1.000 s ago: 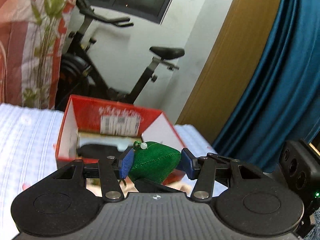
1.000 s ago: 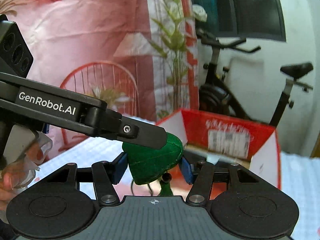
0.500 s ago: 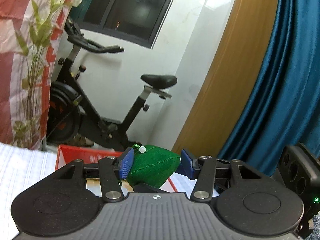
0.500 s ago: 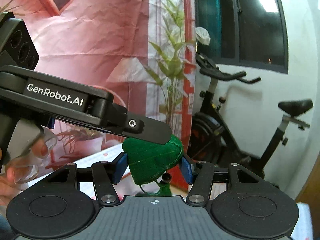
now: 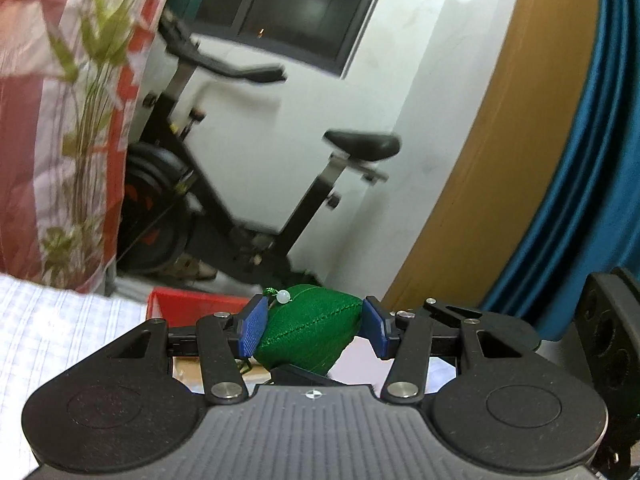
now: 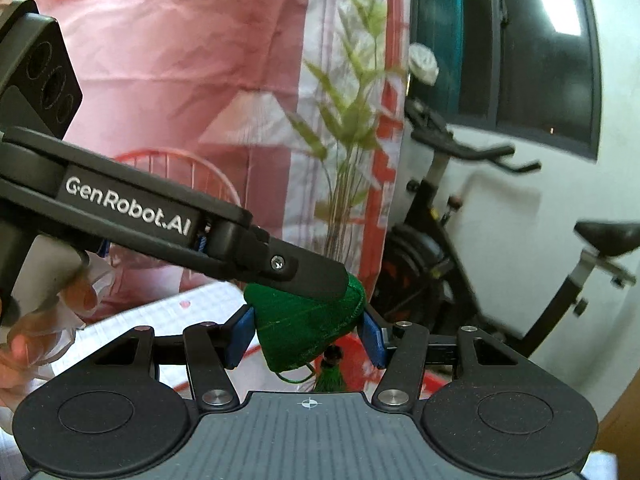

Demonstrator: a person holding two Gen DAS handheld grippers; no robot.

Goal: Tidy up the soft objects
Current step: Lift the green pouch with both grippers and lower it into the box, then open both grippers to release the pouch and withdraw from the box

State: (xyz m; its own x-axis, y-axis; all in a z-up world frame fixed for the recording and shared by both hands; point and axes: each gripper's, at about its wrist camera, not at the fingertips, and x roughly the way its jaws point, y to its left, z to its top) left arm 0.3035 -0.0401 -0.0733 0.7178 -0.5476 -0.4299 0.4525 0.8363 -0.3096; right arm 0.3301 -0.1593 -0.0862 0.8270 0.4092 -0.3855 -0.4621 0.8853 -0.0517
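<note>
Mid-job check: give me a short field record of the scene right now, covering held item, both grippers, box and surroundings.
held item: green stuffed pouch with a white bead on its cord and a green tassel hanging below
left gripper: shut on the pouch, blue pads on both sides
right gripper: shut on the same pouch
crossing: the left gripper's finger lies over the pouch top in the right wrist view
red box: only its rim shows, past the left gripper
surface: white checked cloth
background: exercise bike, blue curtain

One green pouch point(image 5: 310, 330), two claws, one exercise bike point(image 5: 224, 208)
</note>
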